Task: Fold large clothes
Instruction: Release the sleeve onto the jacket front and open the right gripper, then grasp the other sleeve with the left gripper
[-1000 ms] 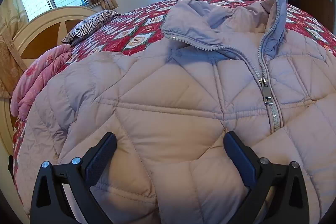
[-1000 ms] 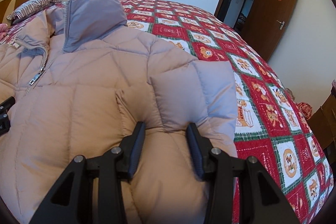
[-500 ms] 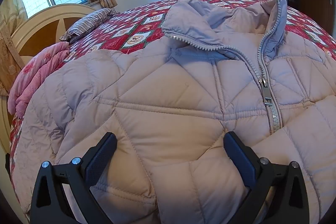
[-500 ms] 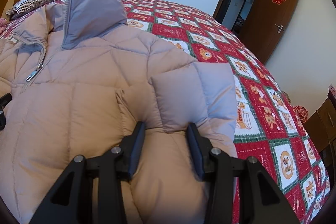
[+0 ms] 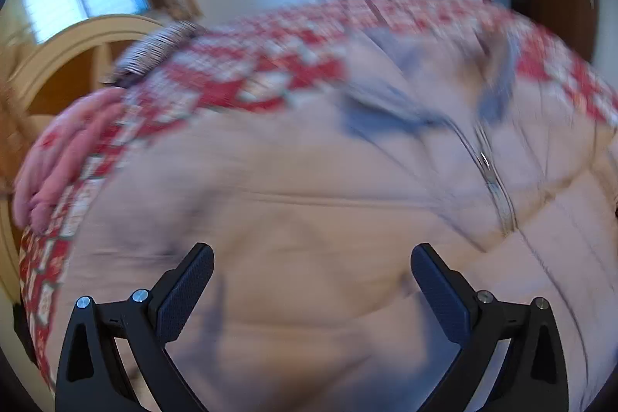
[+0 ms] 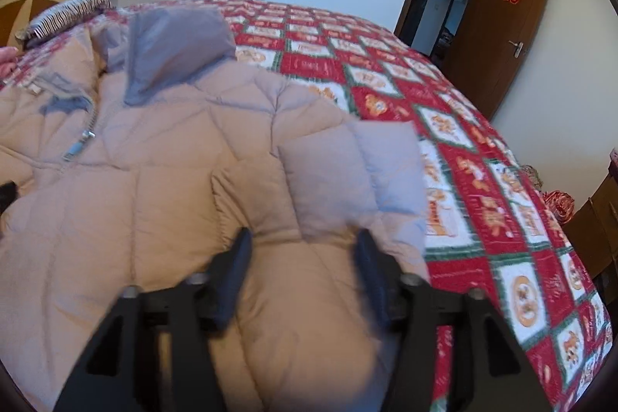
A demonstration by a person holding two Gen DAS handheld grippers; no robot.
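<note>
A large beige quilted down jacket (image 5: 309,180) with a grey collar and a front zipper lies spread on the bed; it also shows in the right wrist view (image 6: 154,149). My left gripper (image 5: 312,259) is open wide, its fingers (image 5: 185,290) over the jacket's lower front. The left view is blurred by motion. My right gripper (image 6: 303,259) is partly open, its jaws on either side of a folded sleeve cuff (image 6: 347,180) on the jacket's right side.
The bed has a red, white and green patchwork quilt (image 6: 463,149). A striped pillow (image 6: 65,14) and a wooden headboard (image 5: 69,64) are at the far left, with a pink blanket (image 5: 65,149). An open brown door (image 6: 502,26) stands at the right.
Both grippers have pulled back and risen a little; the jacket looks farther off. The right gripper's jaws have spread slightly wider. The left view has become blurred.
</note>
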